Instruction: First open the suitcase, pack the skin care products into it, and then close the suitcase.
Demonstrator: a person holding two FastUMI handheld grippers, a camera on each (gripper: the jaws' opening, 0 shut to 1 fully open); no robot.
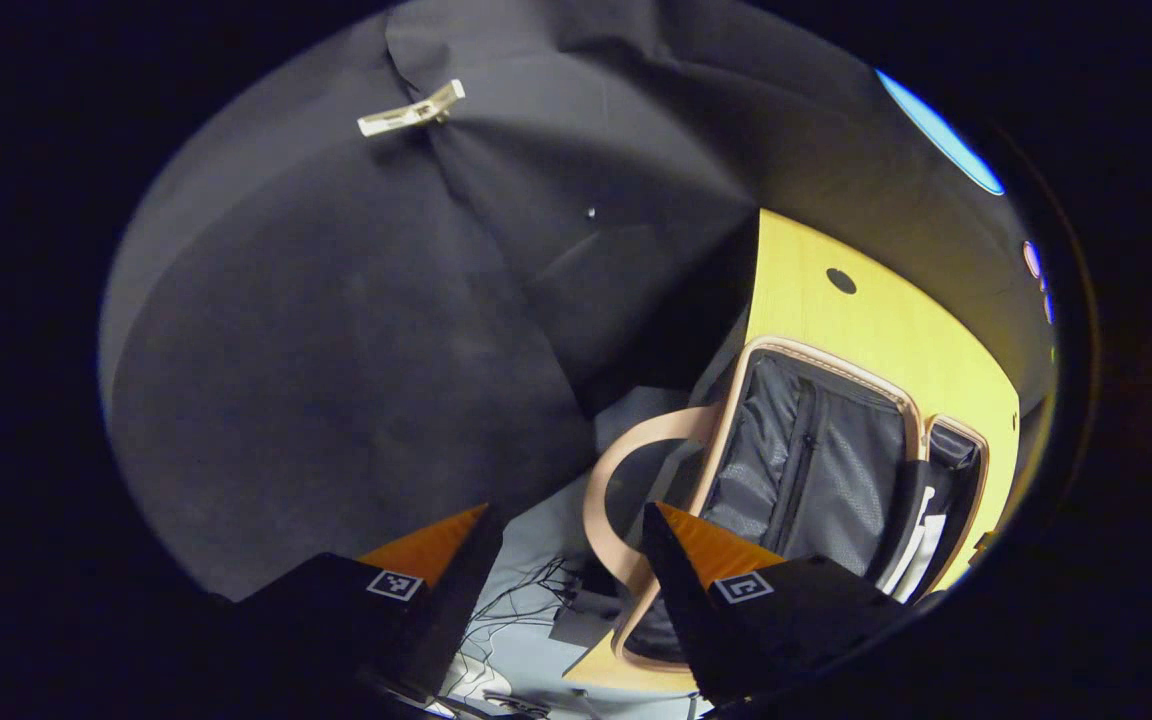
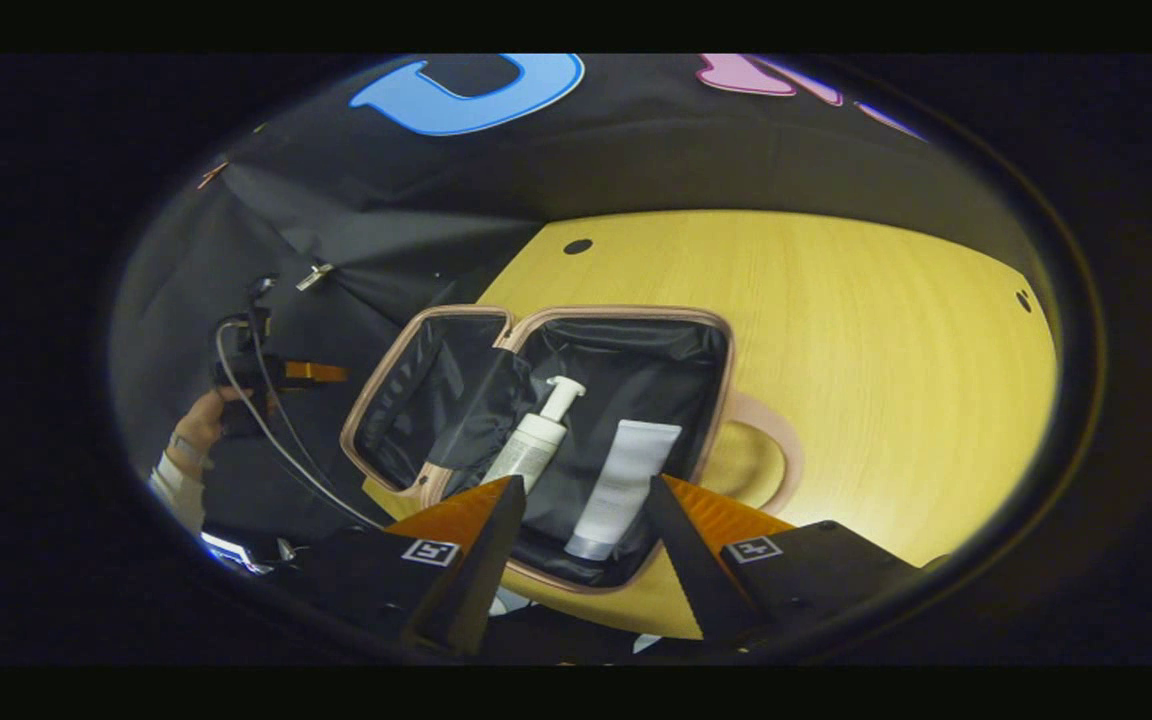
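Note:
The pink-rimmed suitcase [image 2: 721,400] lies open on the yellow table [image 2: 856,330], its lid [image 2: 416,400] folded out to the left. In its black-lined base lie a white pump bottle [image 2: 536,440] and a white tube [image 2: 626,480] side by side. My right gripper [image 2: 584,505] hovers open just in front of the base, holding nothing. In the left gripper view the lid's mesh pocket [image 1: 806,470] and the pink carry handle [image 1: 621,470] are right of my left gripper [image 1: 566,535], which is open and empty, off the table's edge. A hand [image 2: 198,425] holds that left gripper [image 2: 281,372].
The table's edge [image 1: 751,300] runs beside the suitcase lid, with black cloth wall beyond. Cables [image 1: 526,590] lie on the grey floor below. A pale clip [image 1: 411,108] hangs on the cloth. A wide bare stretch of tabletop [image 2: 916,400] lies right of the suitcase.

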